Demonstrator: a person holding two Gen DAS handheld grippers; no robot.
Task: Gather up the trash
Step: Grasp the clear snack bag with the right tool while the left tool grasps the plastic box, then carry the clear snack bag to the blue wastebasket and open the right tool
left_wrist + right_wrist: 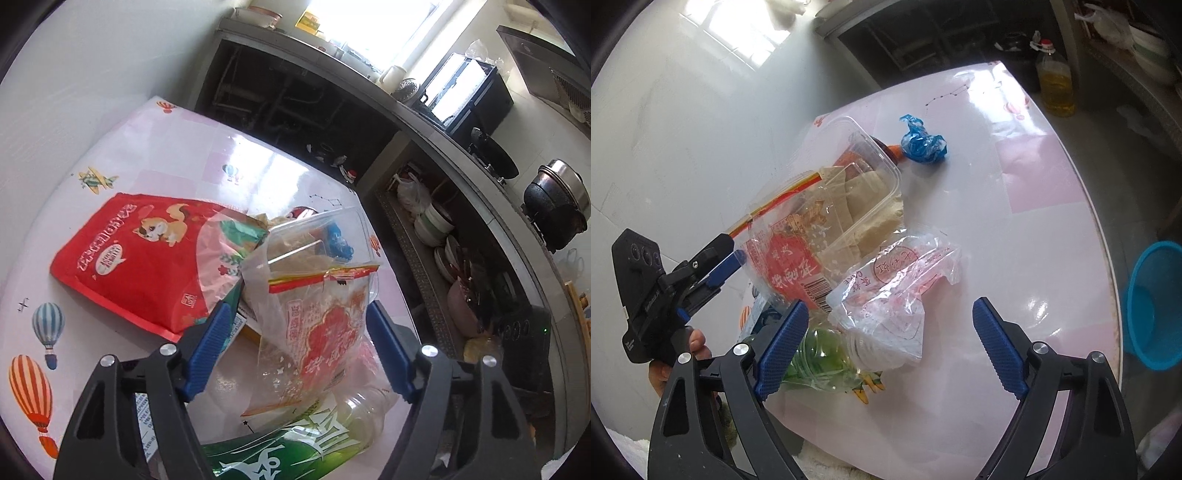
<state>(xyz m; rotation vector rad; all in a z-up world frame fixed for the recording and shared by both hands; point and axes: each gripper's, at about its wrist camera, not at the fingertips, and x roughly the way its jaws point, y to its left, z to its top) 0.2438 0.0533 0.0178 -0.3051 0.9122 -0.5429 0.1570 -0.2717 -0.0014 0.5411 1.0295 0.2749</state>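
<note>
The trash sits heaped at the table's 9 o'clock side in the right wrist view: a clear tray, a red-printed bag, a crumpled clear bag and a green bottle touch or overlap, leaving no gap between them. The left gripper blocks entry from 9 o'clock. Bare tabletop lies open from 2 to 5 o'clock, with only a blue wad at 12. A red pouch closes the heap's far flank.
</note>
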